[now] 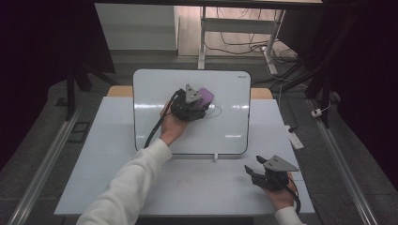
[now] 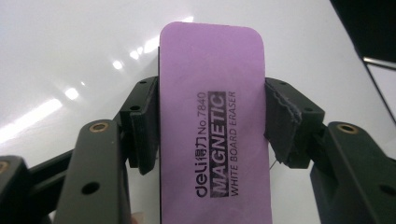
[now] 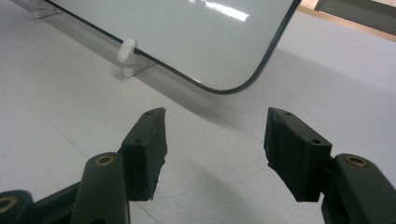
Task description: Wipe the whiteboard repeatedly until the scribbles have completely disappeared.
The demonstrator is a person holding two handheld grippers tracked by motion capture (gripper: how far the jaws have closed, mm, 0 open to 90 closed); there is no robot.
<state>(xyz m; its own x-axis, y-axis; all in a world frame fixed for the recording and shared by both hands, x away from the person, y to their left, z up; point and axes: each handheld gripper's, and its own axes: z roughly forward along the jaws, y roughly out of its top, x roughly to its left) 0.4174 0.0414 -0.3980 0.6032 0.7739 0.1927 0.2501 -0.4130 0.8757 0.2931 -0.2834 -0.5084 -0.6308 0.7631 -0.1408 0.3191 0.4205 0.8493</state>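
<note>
A purple magnetic whiteboard eraser is clamped between the two black jaws of my left gripper. In the high view the left gripper holds the eraser against the upper middle of a whiteboard lying on the table, beside a thin black pen line. My right gripper rests at the table's front right, jaws apart with nothing between them. In the right gripper view its jaws point at the whiteboard's rounded corner.
The whiteboard sits on a white tabletop, propped by a small white clip at its near edge. Beyond the table stand a desk frame with cables and dark stands at both sides.
</note>
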